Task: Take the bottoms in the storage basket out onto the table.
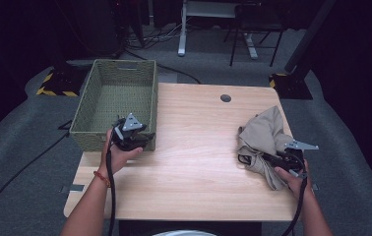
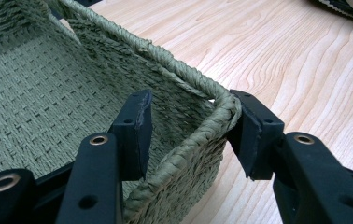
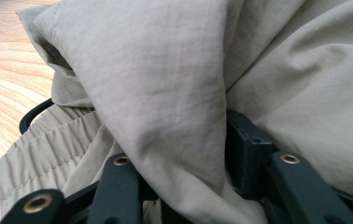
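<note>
A green woven basket [image 1: 116, 93] stands at the table's far left corner with nothing in it. My left gripper [image 1: 142, 140] is at its near right corner. In the left gripper view the jaws of the left gripper [image 2: 191, 126] straddle the basket [image 2: 48, 93] rim there: one pad inside with a small gap, the other against the outside of the corner. A crumpled beige garment [image 1: 265, 132] lies at the table's right edge. My right gripper [image 1: 268, 158] is shut on a thick fold of that garment [image 3: 165, 70], and the fabric hides part of the right gripper [image 3: 184, 140].
The light wooden table [image 1: 194, 147] has a round cable hole [image 1: 226, 98] near its far edge. A black cord loop [image 3: 30, 116] pokes out of the garment's elastic waistband. On the grey floor beyond stand a white desk leg [image 1: 181, 34] and dark chair legs [image 1: 253, 44].
</note>
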### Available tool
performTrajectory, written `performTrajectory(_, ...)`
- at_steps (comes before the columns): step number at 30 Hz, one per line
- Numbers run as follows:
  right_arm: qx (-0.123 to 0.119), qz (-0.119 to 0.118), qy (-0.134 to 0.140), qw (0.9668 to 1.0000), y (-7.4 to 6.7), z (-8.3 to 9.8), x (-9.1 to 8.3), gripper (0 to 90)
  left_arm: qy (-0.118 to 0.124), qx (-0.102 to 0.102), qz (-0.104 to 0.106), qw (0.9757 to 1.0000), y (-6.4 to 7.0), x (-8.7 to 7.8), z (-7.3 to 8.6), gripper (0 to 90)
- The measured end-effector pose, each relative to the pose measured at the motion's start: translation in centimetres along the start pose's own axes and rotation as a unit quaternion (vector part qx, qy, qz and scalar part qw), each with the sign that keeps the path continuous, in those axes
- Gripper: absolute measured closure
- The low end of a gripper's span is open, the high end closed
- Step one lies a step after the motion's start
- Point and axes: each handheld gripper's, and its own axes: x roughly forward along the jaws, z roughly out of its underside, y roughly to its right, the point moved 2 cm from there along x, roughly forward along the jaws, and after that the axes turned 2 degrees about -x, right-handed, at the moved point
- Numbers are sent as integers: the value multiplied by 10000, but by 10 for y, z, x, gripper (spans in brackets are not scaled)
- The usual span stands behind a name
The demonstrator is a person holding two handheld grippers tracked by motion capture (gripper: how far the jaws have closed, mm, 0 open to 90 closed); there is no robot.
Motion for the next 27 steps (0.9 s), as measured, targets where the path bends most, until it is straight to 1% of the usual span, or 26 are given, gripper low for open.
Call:
performTrajectory(3, -2, -2, 4, 10000, 0, 0, 0, 607, -37, -15, -36, 10000, -1, -2, 0, 517)
performTrajectory(4, -1, 1, -1, 10000, 0, 0, 0, 607, -47, -52, -35, 10000, 0, -2, 0, 511)
performTrajectory(5, 5, 0, 2, 10000, 0, 0, 0, 607, -63, -27, -90, 9999, 2, -4, 0, 503)
performTrajectory(6, 7, -1, 2, 10000, 0, 0, 0, 607, -30, -22, -104, 9999, 4, -6, -1, 477)
performTrajectory(8, 4, -2, 0, 10000, 0, 0, 0, 608, 81, -19, -14, 10000, 8, -12, -2, 357)
performTrajectory(9, 5, -3, -1, 10000, -1, 0, 0, 607, 108, 26, -32, 9999, 11, -15, -3, 322)
performTrajectory(10, -15, 0, 11, 10000, -1, 0, 0, 607, 147, 68, -42, 9999, 14, -17, -4, 317)
performTrajectory(11, -16, -5, 13, 10000, -1, 0, 0, 608, 220, 113, -67, 9997, 19, -20, -6, 292)
performTrajectory(12, -26, -27, 6, 10000, -2, 0, 0, 608, 269, 179, -30, 9995, 25, -24, -8, 245)
performTrajectory(14, -43, -60, -16, 10000, -5, -1, 1, 606, 322, 322, 56, 9989, 35, -29, -12, 230)
performTrajectory(15, -57, -91, -24, 9999, -8, -2, 2, 603, 353, 378, 147, 9986, 41, -30, -14, 224)
performTrajectory(16, -134, -139, -66, 9998, -10, -2, 3, 598, 339, 484, 244, 9980, 48, -31, -15, 215)
performTrajectory(17, -221, -141, -94, 9996, -14, -4, 3, 592, 293, 584, 402, 9971, 57, -30, -14, 203)
performTrajectory(18, -334, -145, -122, 9993, -19, -6, 3, 589, 225, 695, 509, 9960, 64, -28, -13, 198)
performTrajectory(19, -398, -180, -143, 9989, -23, -7, 4, 590, 160, 750, 556, 9955, 69, -25, -12, 198)
performTrajectory(20, -449, -227, -161, 9986, -27, -9, 4, 600, 69, 813, 647, 9946, 77, -22, -9, 198)
performTrajectory(21, -540, -275, -145, 9981, -31, -11, 4, 613, -23, 899, 743, 9932, 83, -17, -5, 198)
performTrajectory(22, -595, -301, -151, 9977, -37, -14, 3, 624, -138, 929, 847, 9920, 90, -12, 0, 198)
performTrajectory(23, -704, -341, -114, 9969, -44, -18, 2, 625, -233, 960, 921, 9908, 94, -9, 3, 198)
performTrajectory(24, -743, -352, -99, 9966, -49, -21, 2, 632, -345, 1020, 1028, 9889, 100, -3, 9, 198)
performTrajectory(25, -865, -374, -46, 9955, -55, -26, 1, 650, -449, 1062, 1089, 9873, 103, 1, 14, 198)
performTrajectory(26, -924, -390, 7, 9950, -61, -30, 0, 662, -553, 1114, 1110, 9860, 105, 5, 18, 198)
performTrajectory(27, -1028, -421, 38, 9938, -66, -33, -1, 687, -613, 1108, 1154, 9852, 107, 8, 22, 198)
